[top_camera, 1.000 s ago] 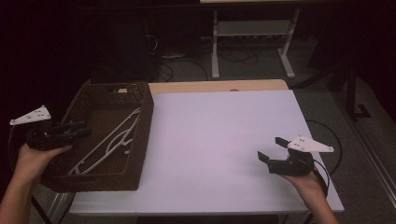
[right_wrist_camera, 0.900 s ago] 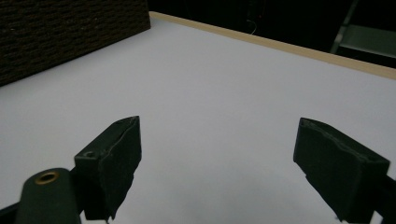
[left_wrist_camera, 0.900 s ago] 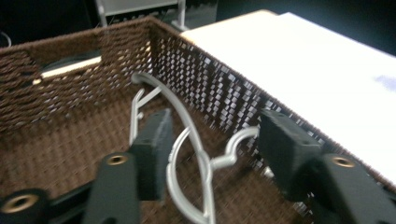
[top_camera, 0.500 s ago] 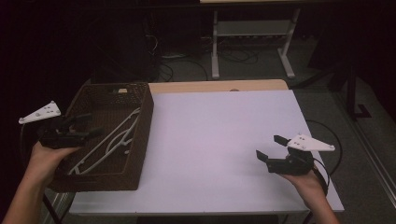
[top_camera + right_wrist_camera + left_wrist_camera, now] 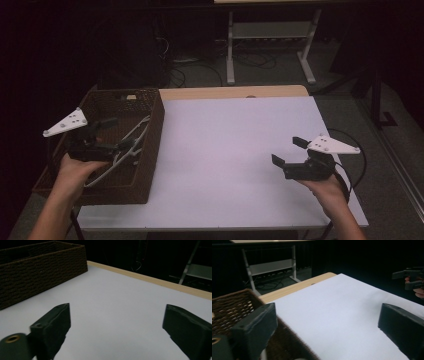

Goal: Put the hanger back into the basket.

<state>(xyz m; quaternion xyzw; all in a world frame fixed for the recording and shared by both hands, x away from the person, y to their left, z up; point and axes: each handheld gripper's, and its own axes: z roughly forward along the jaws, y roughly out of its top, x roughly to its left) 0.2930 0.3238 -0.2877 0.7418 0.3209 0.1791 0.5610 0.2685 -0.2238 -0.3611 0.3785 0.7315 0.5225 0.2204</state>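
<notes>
Dark room, cables on the floor and a metal stand [image 5: 270,45] at 12 o'clock behind the bench [image 5: 235,150]. Bench top is white with a bare wooden strip along its far edge.

Dark woven basket [image 5: 150,145] sits at the 9 o'clock side of the bench, its right wall on the white surface. Inside lie white plastic hangers [image 5: 127,145] (thin white bars, exact count unclear), lying flat and angled toward the basket's far right corner.

Left hand-held gripper [image 5: 119,134] hangs over the basket, pointing toward 3 o'clock, jaws apart, nothing between them. Its tips are above the hangers; cannot tell from above if they touch. Grey three-cornered plate [image 5: 65,122] on top, tilted. Left hand [image 5: 75,167] grips it from behind, forearm coming in from 7 o'clock. In the left gripper view the jaws stand wide, basket rim low at left, white bench beyond.

Right hand-held gripper [image 5: 287,151] is at 4 o'clock over the white surface, well apart from the basket, pointing toward 10 o'clock. Jaws wide apart and empty. Right hand [image 5: 325,187] holds it near the bench's near right corner, cable [image 5: 357,150] looping off behind. In the right gripper view both jaws are spread with bare white bench between, basket wall at upper left.
</notes>
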